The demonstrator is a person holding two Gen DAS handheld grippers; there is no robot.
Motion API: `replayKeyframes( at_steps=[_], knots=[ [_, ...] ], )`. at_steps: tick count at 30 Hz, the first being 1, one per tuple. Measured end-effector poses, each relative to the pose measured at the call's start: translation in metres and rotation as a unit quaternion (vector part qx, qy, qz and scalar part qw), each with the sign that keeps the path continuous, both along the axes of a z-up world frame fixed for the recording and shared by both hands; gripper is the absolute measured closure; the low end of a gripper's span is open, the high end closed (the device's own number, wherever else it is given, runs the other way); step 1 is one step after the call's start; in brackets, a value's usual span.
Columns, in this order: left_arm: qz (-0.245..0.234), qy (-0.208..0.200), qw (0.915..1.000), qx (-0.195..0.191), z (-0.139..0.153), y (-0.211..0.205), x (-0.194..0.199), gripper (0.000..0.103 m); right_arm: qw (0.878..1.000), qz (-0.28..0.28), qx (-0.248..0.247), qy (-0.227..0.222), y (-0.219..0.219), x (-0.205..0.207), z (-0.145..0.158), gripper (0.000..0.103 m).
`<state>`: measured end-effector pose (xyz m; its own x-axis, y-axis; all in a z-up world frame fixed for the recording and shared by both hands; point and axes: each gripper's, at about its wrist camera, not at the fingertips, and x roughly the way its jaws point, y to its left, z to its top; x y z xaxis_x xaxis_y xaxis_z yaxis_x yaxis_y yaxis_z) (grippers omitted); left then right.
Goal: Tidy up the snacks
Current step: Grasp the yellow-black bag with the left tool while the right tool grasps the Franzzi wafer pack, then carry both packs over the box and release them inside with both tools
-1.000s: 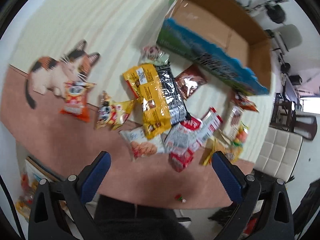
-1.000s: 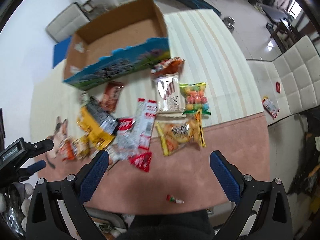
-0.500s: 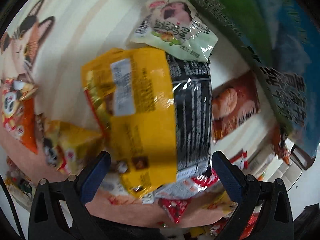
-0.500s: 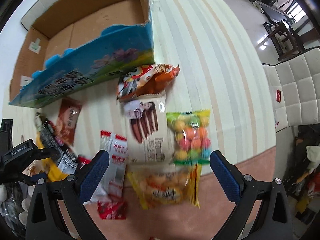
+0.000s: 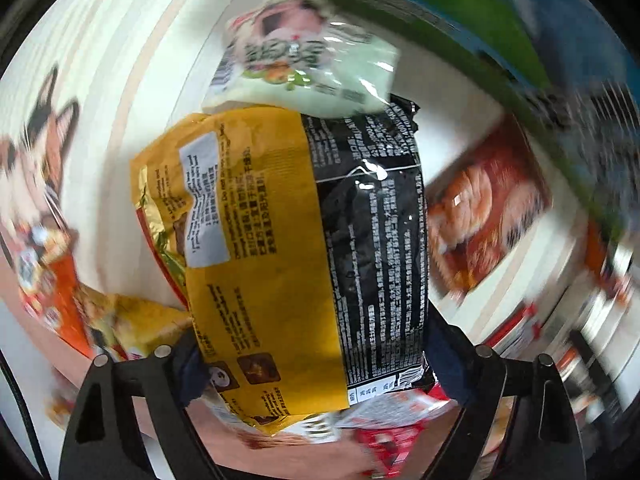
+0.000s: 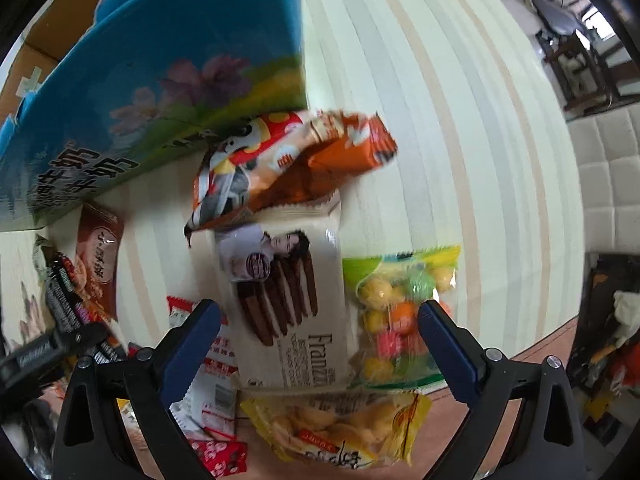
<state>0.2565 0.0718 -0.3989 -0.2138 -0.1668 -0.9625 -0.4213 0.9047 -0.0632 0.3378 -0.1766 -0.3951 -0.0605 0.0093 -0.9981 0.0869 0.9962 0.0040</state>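
We log the left tool [image 5: 310, 354] closed against the sides of a crinkled yellow-and-black foil snack bag [image 5: 296, 248] at frame centre, crowded by a pale green glossy pouch [image 5: 308, 56] above. The right tool [image 6: 320, 322] stands spread over a cream wafer packet [image 6: 288, 300], low centre. Only this view shows the blue printed cardboard box [image 6: 152, 92], upper left, and bare striped tabletop [image 6: 460, 140] on the right.

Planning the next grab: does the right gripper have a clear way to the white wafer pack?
Probably yes. The right gripper is open with the wafer pack between its jaws, nothing over that end; only the orange bag overlaps its far end.
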Motion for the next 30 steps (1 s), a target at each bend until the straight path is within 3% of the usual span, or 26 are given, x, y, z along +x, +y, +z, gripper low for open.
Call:
replayKeyframes(
  at_steps=[3,9,12,16,17,22,25,30],
  knots=[
    [-0.058,-0.002,0.998,0.025,-0.002,-0.002,-0.008,0.012,1.0,0.009,-0.002,0.002,0.004,0.002,-0.002,0.004],
    [-0.018,0.004,0.9998,0.011,-0.014,0.017,-0.01,0.01,1.0,0.027,-0.013,0.001,0.017,0.001,-0.008,0.007],
    [-0.001,-0.005,0.9998,0.017,-0.015,0.025,-0.014,0.014,0.999,0.045,-0.031,-0.002,0.022,0.0,-0.009,0.019],
    [-0.009,-0.021,0.999,0.038,-0.012,0.023,-0.026,0.017,0.999,0.048,-0.017,-0.01,0.018,-0.006,-0.006,0.031],
    [-0.014,-0.023,0.9986,0.045,-0.003,0.02,-0.029,0.018,0.999,0.046,-0.005,-0.01,0.015,-0.004,-0.002,0.042],
    [-0.043,-0.046,0.9955,0.071,0.018,0.008,-0.048,0.018,0.999,0.034,0.018,0.003,0.004,-0.014,0.006,0.046],
    [-0.056,-0.06,0.9935,0.079,0.035,-0.003,-0.064,0.018,0.998,0.028,0.047,0.002,0.002,-0.033,0.022,0.084],
    [-0.071,-0.085,0.9909,0.077,0.054,-0.027,-0.1,0.018,0.997,0.056,0.057,-0.009,-0.002,-0.05,0.045,0.087]
  ],
)
